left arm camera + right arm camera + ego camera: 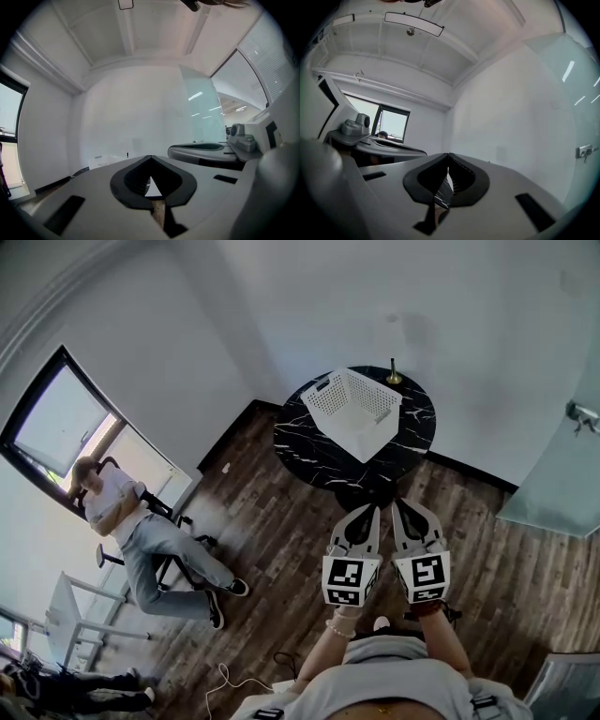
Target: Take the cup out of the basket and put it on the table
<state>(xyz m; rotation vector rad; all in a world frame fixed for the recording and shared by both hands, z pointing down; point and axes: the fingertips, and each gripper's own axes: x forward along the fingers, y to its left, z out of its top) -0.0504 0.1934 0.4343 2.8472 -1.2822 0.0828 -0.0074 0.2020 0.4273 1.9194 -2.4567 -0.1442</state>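
— Wood-plank floor [272,521], white walls. Where is the basket?
— White basket [354,409] stands on the round black marble tabletop [300,432], with a small brass object [394,377] just behind the basket.
— And the cup?
— Cannot be made out inside the basket from the head view.
— The tools?
— Left tool [369,510] and right tool [403,506] are held side by side, well short of the basket. Each has its jaws pressed together on nothing. A person [141,531] sits far left of the basket.

Person [127,521] sits in a black chair [157,507] beside the window [56,423], arms folded, legs stretched over the dark wood floor [272,512]. White cable [225,679] lies on the floor. White desk [75,615] lower left. Frosted glass panel [558,474] at right.
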